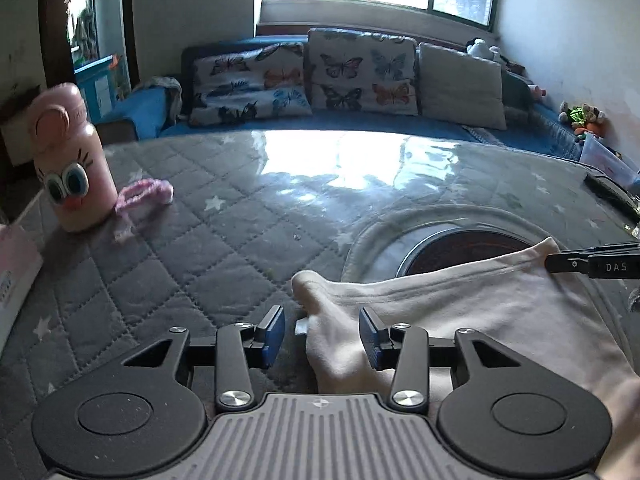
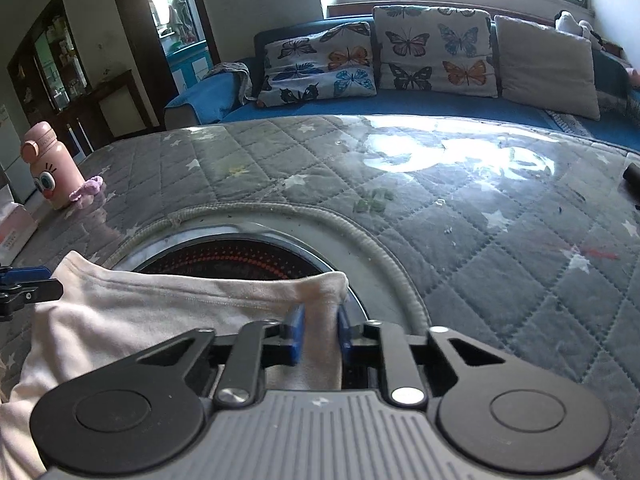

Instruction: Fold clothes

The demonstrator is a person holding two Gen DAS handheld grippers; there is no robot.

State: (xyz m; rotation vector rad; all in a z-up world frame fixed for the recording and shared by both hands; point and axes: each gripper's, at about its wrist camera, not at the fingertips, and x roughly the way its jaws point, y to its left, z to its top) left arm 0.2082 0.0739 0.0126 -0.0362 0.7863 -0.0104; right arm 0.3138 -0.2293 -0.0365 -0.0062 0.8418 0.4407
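Note:
A white garment [image 1: 460, 312] lies on the grey quilted table cover [image 1: 200, 260], partly over a round dark opening [image 1: 460, 248]. My left gripper [image 1: 323, 334] stands open over the garment's near left corner; cloth lies between its blue pads, which do not press on it. In the right wrist view my right gripper [image 2: 320, 334] is shut on the right corner of the garment [image 2: 160, 312], with a fold pinched between its blue pads. The right gripper [image 1: 560, 262] also shows at the far right of the left wrist view. The left gripper [image 2: 28, 280] shows at the left edge of the right wrist view.
A pink bottle with cartoon eyes [image 1: 72, 168] and a pink hair tie [image 1: 146, 196] sit at the table's far left. A white box [image 1: 12, 276] lies at the left edge. A black object [image 2: 632, 172] rests at the right. A blue sofa with butterfly cushions [image 1: 340, 76] stands behind.

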